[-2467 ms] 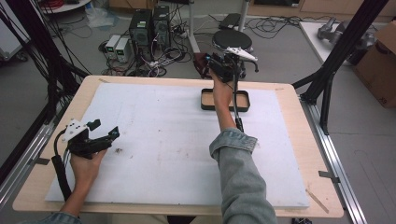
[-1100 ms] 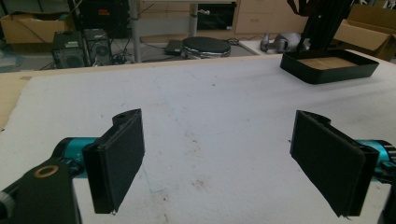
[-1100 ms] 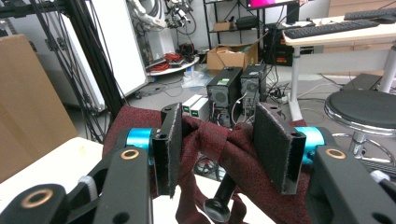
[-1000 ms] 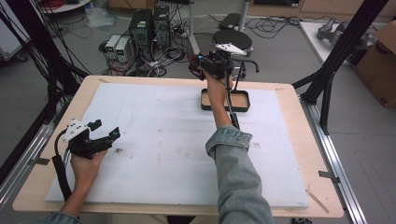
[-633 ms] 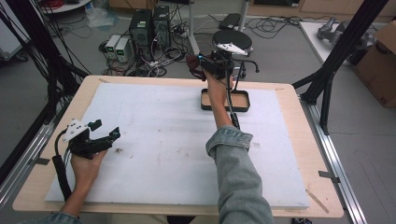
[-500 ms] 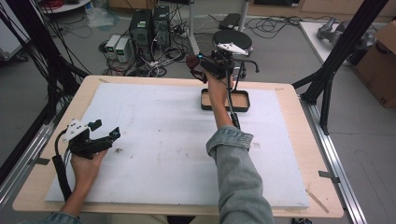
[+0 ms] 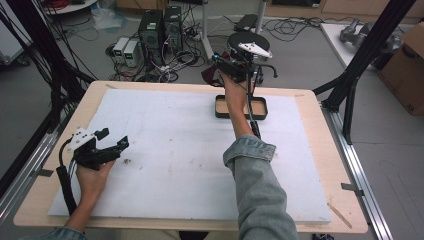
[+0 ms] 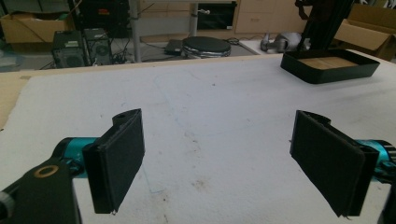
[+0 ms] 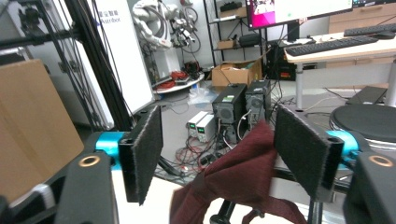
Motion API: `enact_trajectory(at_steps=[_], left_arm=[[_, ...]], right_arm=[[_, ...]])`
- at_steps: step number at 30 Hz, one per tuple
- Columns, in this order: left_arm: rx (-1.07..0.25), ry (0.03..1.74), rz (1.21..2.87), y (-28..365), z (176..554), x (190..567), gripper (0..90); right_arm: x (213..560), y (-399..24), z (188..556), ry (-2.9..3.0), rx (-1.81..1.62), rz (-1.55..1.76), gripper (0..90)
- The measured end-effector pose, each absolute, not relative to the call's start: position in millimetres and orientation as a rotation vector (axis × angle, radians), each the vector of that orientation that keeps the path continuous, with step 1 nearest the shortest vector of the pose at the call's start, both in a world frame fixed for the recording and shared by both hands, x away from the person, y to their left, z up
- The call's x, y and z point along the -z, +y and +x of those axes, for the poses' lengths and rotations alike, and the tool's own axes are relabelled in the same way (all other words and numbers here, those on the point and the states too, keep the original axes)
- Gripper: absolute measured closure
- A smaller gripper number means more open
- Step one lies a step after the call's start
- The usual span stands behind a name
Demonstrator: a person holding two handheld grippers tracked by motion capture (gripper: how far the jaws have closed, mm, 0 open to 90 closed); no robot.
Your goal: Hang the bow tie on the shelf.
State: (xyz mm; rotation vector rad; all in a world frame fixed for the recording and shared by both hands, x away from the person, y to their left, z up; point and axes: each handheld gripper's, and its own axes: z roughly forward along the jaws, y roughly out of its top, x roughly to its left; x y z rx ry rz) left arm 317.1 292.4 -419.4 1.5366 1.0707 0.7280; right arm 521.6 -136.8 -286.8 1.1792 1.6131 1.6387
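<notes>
A dark red cloth (image 9: pixel 243 182) is hanging bunched between the jaws of the right gripper (image 9: pixel 219 154), leaning against the right-hand pad while the other pad is standing clear of it — the jaws have just been opening and are no longer pinching it. In the high view the cloth (image 7: pixel 210 76) is showing as a maroon lump just beyond the far edge of the worktop (image 7: pixel 310 107), above the floor, with the right gripper (image 7: pixel 225 67) held level out over that edge by a hand on a denim-sleeved arm (image 7: pixel 255 175). Just behind that hand, a shallow black tray (image 7: pixel 260 111) with a tan bottom is sitting on the white mat (image 7: pixel 175 150) near the far edge. Well apart from it, at the near left of the mat, the left gripper (image 7: pixel 117 147) is resting low in the other hand, its jaws standing wide with nothing in them; the left gripper view is looking across the stained mat (image 8: pixel 210 121) between the two pads towards the tray (image 8: pixel 327 70). Beyond the worktop, computer towers (image 7: pixel 160 27) and tangled cables are lying on the floor — a round black stool (image 7: pixel 250 42) is standing beside the right gripper.
</notes>
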Motion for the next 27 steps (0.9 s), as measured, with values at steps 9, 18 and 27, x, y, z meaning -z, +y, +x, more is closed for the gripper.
enact_trajectory(at_steps=[9, 18, 27], left_arm=[[-0.727, 1.07, 1.546, 293, 317, 419, 18.1], [-0.731, 1.073, 1.544, 293, 316, 419, 18.1], [-0.731, 1.07, 1.552, 293, 316, 419, 18.1]], right_arm=[[276, -148, 512, 1.58, -1.682, 1.175, 26.5], [263, -157, 497, 1.578, -1.713, 1.15, 24.6], [250, -171, 476, 1.585, -1.715, 1.101, 22.7]])
